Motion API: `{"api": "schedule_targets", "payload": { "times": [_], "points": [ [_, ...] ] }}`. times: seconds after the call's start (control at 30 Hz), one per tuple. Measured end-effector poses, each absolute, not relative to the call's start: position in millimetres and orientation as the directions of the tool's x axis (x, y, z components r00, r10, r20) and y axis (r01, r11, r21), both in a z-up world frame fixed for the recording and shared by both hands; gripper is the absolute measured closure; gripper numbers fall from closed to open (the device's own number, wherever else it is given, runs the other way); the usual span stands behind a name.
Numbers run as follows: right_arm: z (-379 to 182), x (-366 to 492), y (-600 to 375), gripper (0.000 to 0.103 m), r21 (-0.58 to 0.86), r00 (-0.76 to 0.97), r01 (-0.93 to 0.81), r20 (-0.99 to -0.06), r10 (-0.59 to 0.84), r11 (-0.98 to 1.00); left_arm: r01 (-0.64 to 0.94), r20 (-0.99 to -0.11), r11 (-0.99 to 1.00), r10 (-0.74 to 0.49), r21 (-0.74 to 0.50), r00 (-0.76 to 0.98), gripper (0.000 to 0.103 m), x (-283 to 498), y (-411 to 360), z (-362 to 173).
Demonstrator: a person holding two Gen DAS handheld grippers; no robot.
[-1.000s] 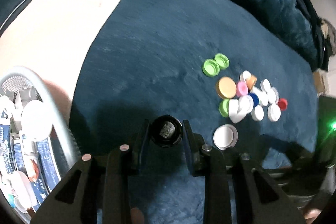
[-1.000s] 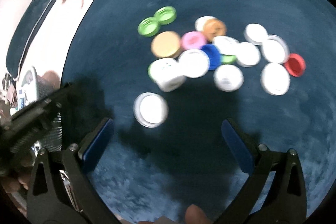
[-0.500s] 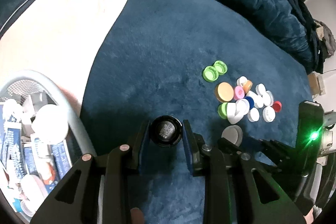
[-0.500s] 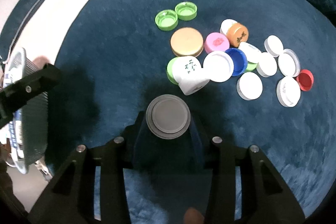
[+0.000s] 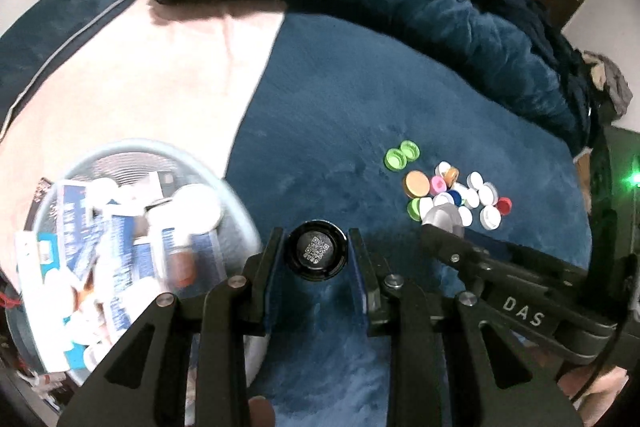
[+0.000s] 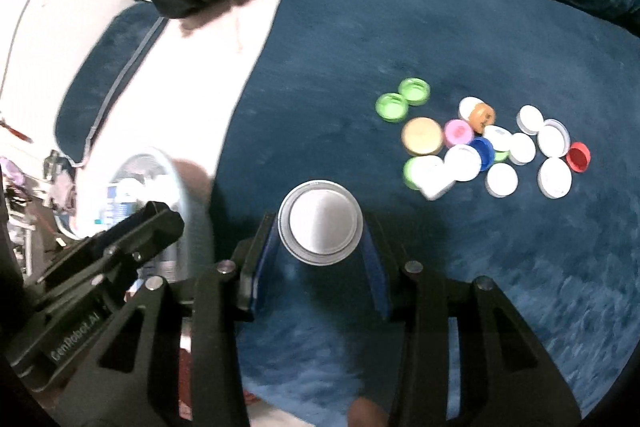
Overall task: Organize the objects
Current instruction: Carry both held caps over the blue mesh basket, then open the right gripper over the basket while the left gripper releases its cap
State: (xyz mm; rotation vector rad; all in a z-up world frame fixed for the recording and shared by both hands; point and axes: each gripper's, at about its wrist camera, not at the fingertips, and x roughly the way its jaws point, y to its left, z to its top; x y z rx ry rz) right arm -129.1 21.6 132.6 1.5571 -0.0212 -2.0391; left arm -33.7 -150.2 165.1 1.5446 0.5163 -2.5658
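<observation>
- Left gripper (image 5: pixel 317 254): jaws clamped on a black cap (image 5: pixel 317 255) bearing a QR code, above the blue blanket (image 5: pixel 360 99).
- Right gripper (image 6: pixel 320 227), marked "DAS": jaws clamped on a white lid (image 6: pixel 321 221).
- Left gripper's body reads "GenRobot.AI".

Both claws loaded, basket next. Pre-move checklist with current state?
1. Left claw shut on the black cap: ok, pads on both sides.
2. Right claw shut on the white lid: ok; its jaws have just closed on it.
3. Both loads clear of the blue blanket: cannot tell.
4. Basket in view: ok, at the left.
5. Free room in the basket: cannot tell, already crowded with packets.
6. Remaining cap pile undisturbed: ok.
</observation>
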Motion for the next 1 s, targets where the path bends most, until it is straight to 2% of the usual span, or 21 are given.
{"api": "schedule_targets", "payload": {
  "times": [0.23,0.57,1.0],
  "points": [
    [146.4,-98.2,-32.7,0.061,0.377,-0.120,0.517,-0.857,-0.501,-0.769,0.389,-0.867,-0.892,0.007,-0.230,-0.498,0.073,7.7,-201.0,185.5],
    [144.8,-63.8,-100.5,0.061,0.429,-0.024,0.598,-0.834,-0.551,-0.677,0.563,-0.882,-0.804,-0.111,-0.191,-0.457,0.073,74.8,-278.1,173.4],
    [125.3,-51.1,-143.6,0.061,0.454,0.033,0.595,-0.838,-0.544,-0.663,0.597,-0.863,-0.757,-0.090,-0.265,-0.497,0.073,85.4,-308.2,156.1]
  ]
}}
